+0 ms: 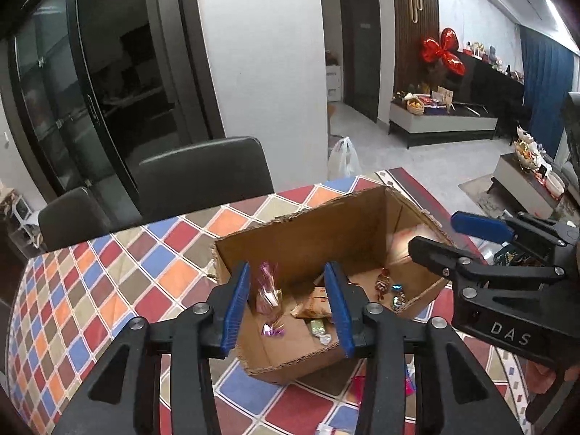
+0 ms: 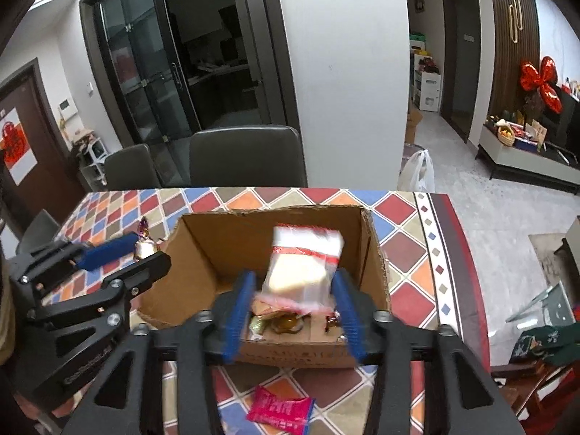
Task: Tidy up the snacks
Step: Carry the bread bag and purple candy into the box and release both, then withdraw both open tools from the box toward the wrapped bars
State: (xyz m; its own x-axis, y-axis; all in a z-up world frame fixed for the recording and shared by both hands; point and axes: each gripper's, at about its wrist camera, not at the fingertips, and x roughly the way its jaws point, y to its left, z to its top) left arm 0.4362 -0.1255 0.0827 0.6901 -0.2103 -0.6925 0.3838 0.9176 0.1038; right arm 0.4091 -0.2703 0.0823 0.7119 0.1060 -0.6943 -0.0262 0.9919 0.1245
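Observation:
An open cardboard box (image 1: 290, 239) (image 2: 203, 253) stands on the checkered tablecloth and holds several wrapped snacks (image 1: 384, 282). My left gripper (image 1: 290, 308) hovers over the box's near left corner, jaws wide open; a purple-wrapped candy (image 1: 266, 290) shows between the fingers, blurred and not touching the pads. My right gripper (image 2: 295, 304) is over the box, jaws open; a clear red-striped bag with a pale snack (image 2: 304, 261) is blurred between the fingers above the box floor. The right gripper also shows in the left wrist view (image 1: 453, 235), the left gripper in the right wrist view (image 2: 145, 250).
A pink snack packet (image 2: 281, 411) lies on the tablecloth (image 2: 402, 246) in front of the box. Two dark chairs (image 2: 246, 156) stand at the table's far side. A white plastic bag (image 2: 417, 172) sits on the floor beyond the table.

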